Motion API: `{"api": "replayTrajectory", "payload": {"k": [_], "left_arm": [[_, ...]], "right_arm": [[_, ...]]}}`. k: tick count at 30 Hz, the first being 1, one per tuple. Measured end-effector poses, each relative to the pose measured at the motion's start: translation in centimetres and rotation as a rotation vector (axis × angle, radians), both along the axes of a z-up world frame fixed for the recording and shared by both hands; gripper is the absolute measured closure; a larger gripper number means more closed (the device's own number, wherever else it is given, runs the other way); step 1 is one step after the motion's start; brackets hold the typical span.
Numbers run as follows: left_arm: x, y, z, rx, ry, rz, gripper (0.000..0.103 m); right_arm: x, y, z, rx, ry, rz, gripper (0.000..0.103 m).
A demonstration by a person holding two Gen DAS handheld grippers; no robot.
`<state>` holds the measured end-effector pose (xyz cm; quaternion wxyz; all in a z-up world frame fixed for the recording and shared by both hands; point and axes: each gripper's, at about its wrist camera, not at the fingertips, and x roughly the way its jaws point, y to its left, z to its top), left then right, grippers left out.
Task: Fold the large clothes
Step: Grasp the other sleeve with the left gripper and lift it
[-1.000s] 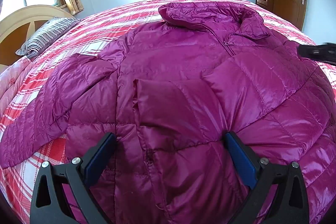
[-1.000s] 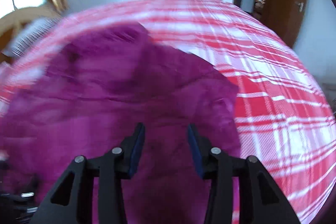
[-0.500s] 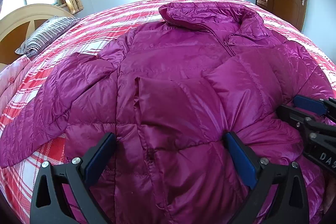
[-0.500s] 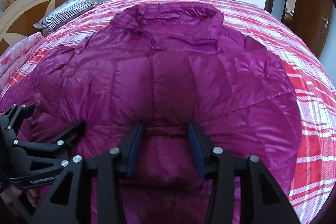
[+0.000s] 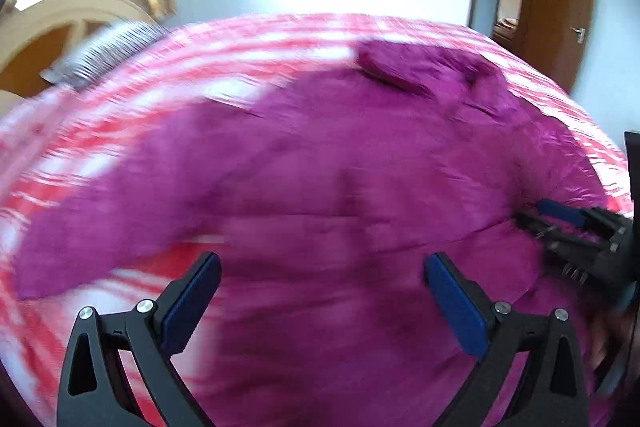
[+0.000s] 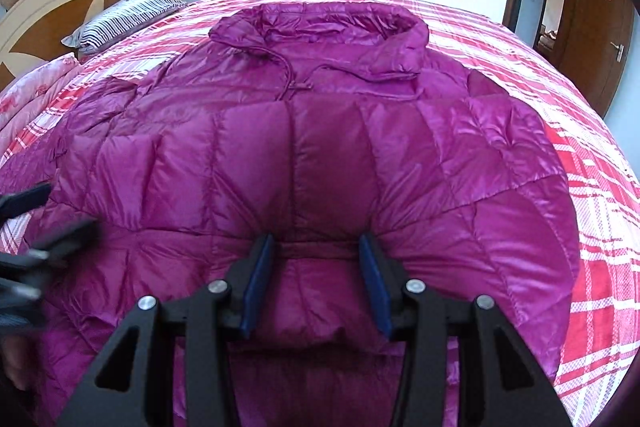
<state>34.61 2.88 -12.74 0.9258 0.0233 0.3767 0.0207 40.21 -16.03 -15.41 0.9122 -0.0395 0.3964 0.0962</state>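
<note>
I have a purple down jacket (image 6: 320,147) spread face-up on the bed (image 6: 580,75), collar at twelve o'clock and hem towards me at six. The fold is in its early stage, I judge: the body lies flat and no panel has been brought over the middle yet.

My right claw (image 6: 316,279) sits on the lower front of the jacket near the hem. Its jaws stand partly apart with a puffy ridge of fabric bunched between the blue pads (image 6: 258,283); creases fan out from both pads, so I read this as pinching a thick fold of the jacket.

My left claw (image 5: 320,303) hangs spread wide over the jacket's side, with nothing between the pads. Its view is badly smeared, so I cannot tell whether the tips touch the cloth. From there the jacket's sleeve (image 5: 112,227) trails off towards nine o'clock across the red plaid cover, and the right claw shows at three o'clock, dug into the fabric.

The next move, as I see it, calls for the left claw to settle on an edge or the sleeve at its nine o'clock side and pinch it, so both hands can carry fabric over together. Down filling is slippery and springy; a shallow pinch may slide off, so I would want a deep bite.
</note>
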Motion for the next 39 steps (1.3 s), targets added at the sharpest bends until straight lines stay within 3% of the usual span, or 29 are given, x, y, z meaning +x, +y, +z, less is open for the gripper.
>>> {"api": "replayTrajectory", "payload": {"k": [4,9,11,14,16,18,20,21,22,23,25,30,39], "left_arm": [[-2.1,7.8,0.9,0.133,-0.042,0.123,0.001],[-1.7,20.1,0.8,0.305,-0.022,0.399,0.001],[-1.5,23.8,0.5,0.287,0.004,0.477,0.001],[-1.2,27.4,-0.1,0.154,0.040,0.535,0.002],[-1.0,27.7,-0.5,0.059,0.045,0.516,0.002],[-0.5,26.9,-1.4,0.028,0.066,0.493,0.003],[-0.3,26.2,-2.2,0.044,0.085,0.485,0.022],[-0.1,26.1,-2.6,0.045,0.097,0.482,0.053],[0.0,26.1,-3.0,0.023,0.114,0.471,0.069],[0.0,26.3,-3.1,0.003,0.112,0.468,0.071],[-0.2,26.2,-2.6,-0.005,0.069,0.461,0.087],[-0.5,26.0,0.5,0.024,-0.003,0.453,0.091],[-0.9,22.4,10.0,0.034,-0.205,0.376,0.093]], "right_arm": [[0.0,0.3,0.1,-0.018,-0.004,0.000,0.055],[-0.1,0.5,0.1,-0.034,-0.012,-0.001,0.055],[-0.2,0.5,0.1,-0.038,-0.014,-0.001,0.055],[-0.3,0.5,0.1,-0.040,-0.016,-0.001,0.055],[-0.3,0.6,0.1,-0.044,-0.018,-0.002,0.055],[-0.3,0.6,0.1,-0.048,-0.020,-0.003,0.055],[-0.3,0.6,0.1,-0.049,-0.020,-0.004,0.055],[-0.3,0.6,0.1,-0.049,-0.020,-0.003,0.055],[-0.3,0.6,0.1,-0.048,-0.020,-0.003,0.055],[-0.3,0.6,0.1,-0.048,-0.020,-0.003,0.055],[-0.3,0.6,0.1,-0.049,-0.021,-0.003,0.055],[-0.3,0.6,0.1,-0.048,-0.020,-0.003,0.055],[-0.3,0.6,0.1,-0.051,-0.023,-0.003,0.055]]}}
